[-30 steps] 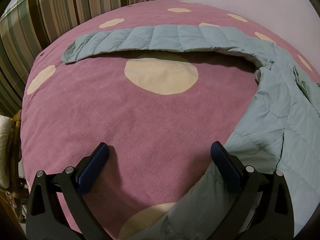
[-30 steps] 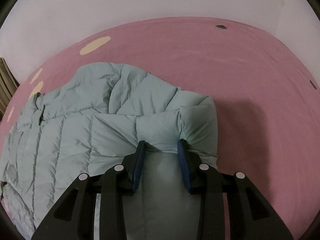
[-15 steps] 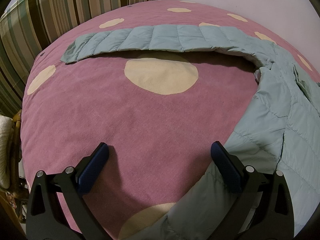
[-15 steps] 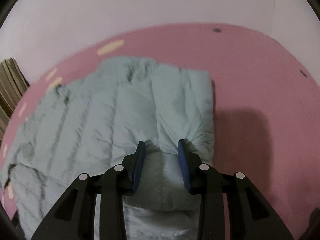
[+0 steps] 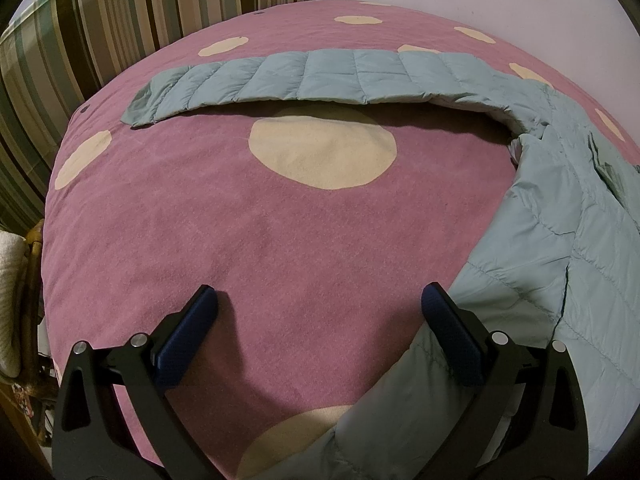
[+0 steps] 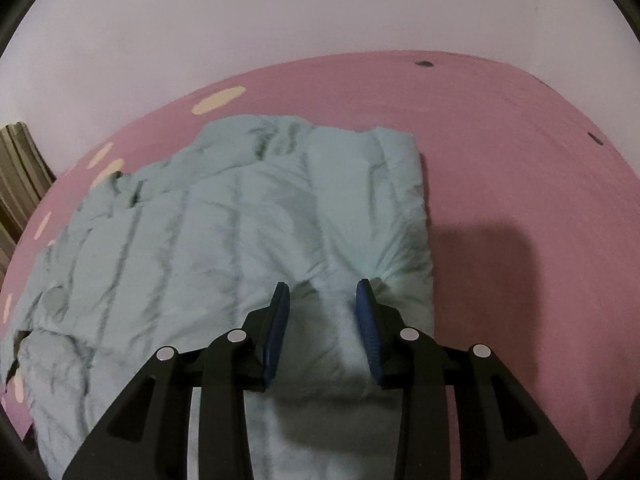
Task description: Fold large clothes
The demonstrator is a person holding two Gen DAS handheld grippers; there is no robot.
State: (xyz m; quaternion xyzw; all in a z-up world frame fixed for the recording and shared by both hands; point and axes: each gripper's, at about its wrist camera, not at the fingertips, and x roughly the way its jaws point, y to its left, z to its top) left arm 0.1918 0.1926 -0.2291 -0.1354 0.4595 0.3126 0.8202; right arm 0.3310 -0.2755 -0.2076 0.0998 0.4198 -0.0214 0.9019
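A pale teal quilted puffer jacket [image 5: 568,240] lies on a pink bedspread [image 5: 240,240]. One sleeve [image 5: 320,76] stretches flat to the left across the far side of the bed. My left gripper [image 5: 318,304] is open and empty, low over the bedspread, with the jacket's hem under its right finger. In the right wrist view the jacket's body [image 6: 224,240] lies spread out. My right gripper [image 6: 323,294] is shut on a bunched fold of the jacket near its right edge.
The bedspread has large cream dots [image 5: 322,152]. Striped cushions [image 5: 80,40] stand at the back left, a pale wall [image 6: 280,20] runs behind the bed. A wicker chair [image 5: 24,320] stands at the bed's left edge.
My right gripper has carried the held jacket part over and away, so the folded-over flap now lies flatter across the body. The left gripper has not moved.
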